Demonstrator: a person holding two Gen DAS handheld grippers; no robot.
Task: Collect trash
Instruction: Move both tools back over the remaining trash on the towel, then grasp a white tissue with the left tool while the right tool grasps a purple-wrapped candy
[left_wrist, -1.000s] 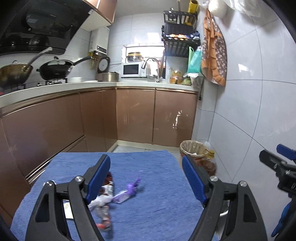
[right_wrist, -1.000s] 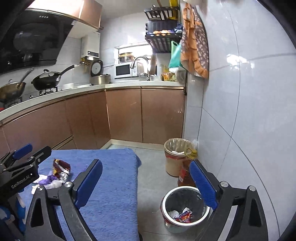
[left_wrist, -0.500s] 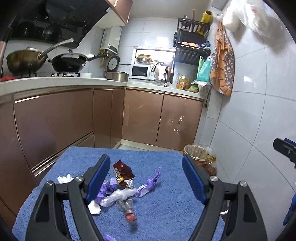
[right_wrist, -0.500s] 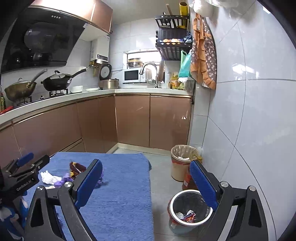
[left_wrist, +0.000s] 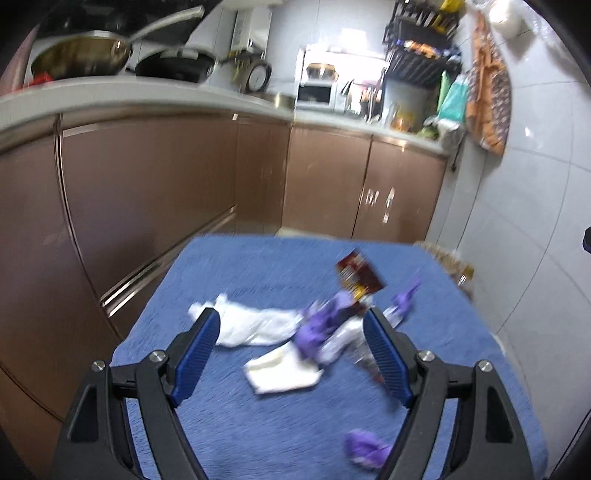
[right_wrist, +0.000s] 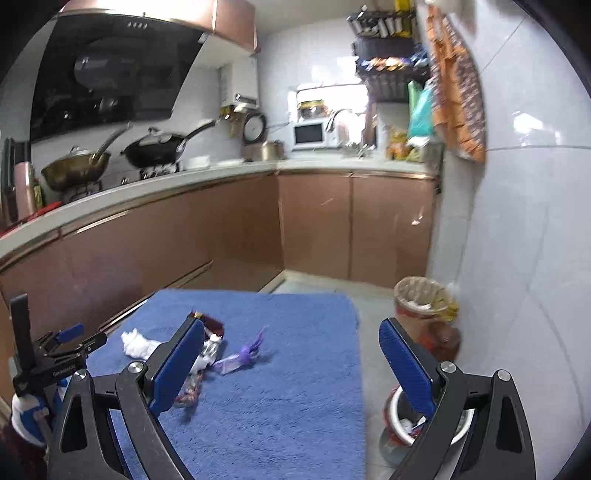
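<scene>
Trash lies on a blue mat (left_wrist: 280, 424): white crumpled tissue (left_wrist: 258, 325), a flat white tissue (left_wrist: 284, 373), purple wrappers (left_wrist: 321, 325), a brown snack wrapper (left_wrist: 358, 275) and a purple scrap (left_wrist: 365, 448) near the front. My left gripper (left_wrist: 291, 354) is open and empty, low over the white tissues. My right gripper (right_wrist: 291, 365) is open and empty, above the mat's right part; a purple wrapper (right_wrist: 243, 354) and tissue (right_wrist: 136, 341) lie left of it. The left gripper also shows in the right wrist view (right_wrist: 59, 354). A metal bin (right_wrist: 402, 421) with trash stands on the floor by the mat.
A lined bin (right_wrist: 421, 306) and a bottle (right_wrist: 445, 332) stand against the white tiled wall (right_wrist: 517, 258) on the right. Brown cabinets (left_wrist: 166, 192) run along the left and back under a counter with pans (left_wrist: 85, 55).
My left gripper has dropped lower and swung left toward the trash pile, which now fills more of its view. My right gripper has shifted left over the mat; the metal bin sits behind its right finger.
</scene>
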